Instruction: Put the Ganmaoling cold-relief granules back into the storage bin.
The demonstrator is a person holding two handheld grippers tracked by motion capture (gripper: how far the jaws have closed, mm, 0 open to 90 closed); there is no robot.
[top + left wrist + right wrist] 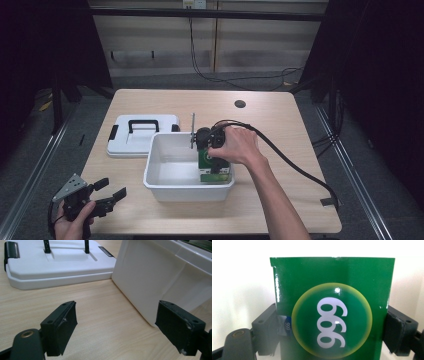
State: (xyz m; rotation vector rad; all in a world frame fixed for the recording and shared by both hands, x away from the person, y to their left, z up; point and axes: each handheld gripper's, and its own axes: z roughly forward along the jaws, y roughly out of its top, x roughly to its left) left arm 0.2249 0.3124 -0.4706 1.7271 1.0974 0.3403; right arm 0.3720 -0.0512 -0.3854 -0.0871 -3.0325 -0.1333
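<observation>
Below my right gripper [212, 150] is the white bin [165, 187]; the green box [332, 310] sits clamped between the jaws, low inside the bin's right end. I should lower it flat, then release. My left gripper [125, 325] is wide open and empty, just beside the bin wall.

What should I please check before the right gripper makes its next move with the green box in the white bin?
1. Grip on the green box: the right gripper has a jaw pressed on each side of it. Ok.
2. Box inside the white bin: at the right end, between its walls. Ok.
3. Box resting on the bin floor: hidden by the hand. Cannot tell.
4. Left gripper out of the way: open, outside the bin, near the table's front left corner. Ok.
5. Lid off: lying flat on the table behind the bin's left end. Ok.
</observation>
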